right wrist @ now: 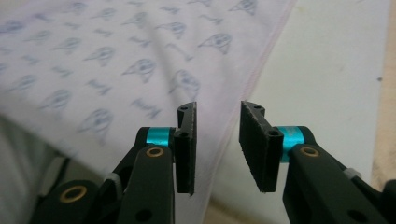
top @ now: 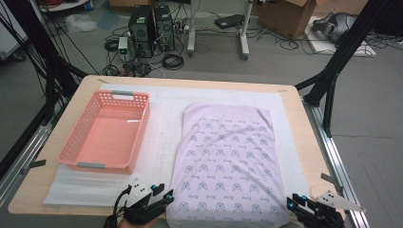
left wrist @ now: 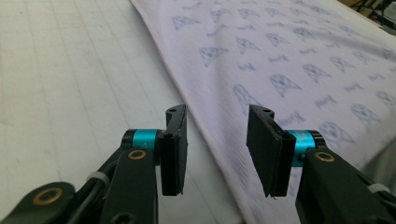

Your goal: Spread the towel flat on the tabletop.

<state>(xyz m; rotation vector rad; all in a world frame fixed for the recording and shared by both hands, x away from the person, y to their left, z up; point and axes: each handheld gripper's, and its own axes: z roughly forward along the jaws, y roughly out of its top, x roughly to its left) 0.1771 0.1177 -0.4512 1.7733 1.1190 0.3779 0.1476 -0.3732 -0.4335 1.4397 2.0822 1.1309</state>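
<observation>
Cloth [top: 228, 161] flat, unfolded, between the two grippers; near corners at jaw tips. Left gripper [top: 167, 197]: jaws apart, straddling cloth's left edge, nothing pinched. Right gripper [top: 291, 204]: jaws apart over right edge, nothing pinched. Judgement: folding not yet begun; corner grabs, fold and likely move to basket [top: 107, 133] all remain. Basket empty, ahead of left gripper. Surface: white mat [top: 164, 114] on wooden table [top: 90, 83]. Room beyond: computer towers [top: 151, 28], cables, cardboard box [top: 285, 16].
</observation>
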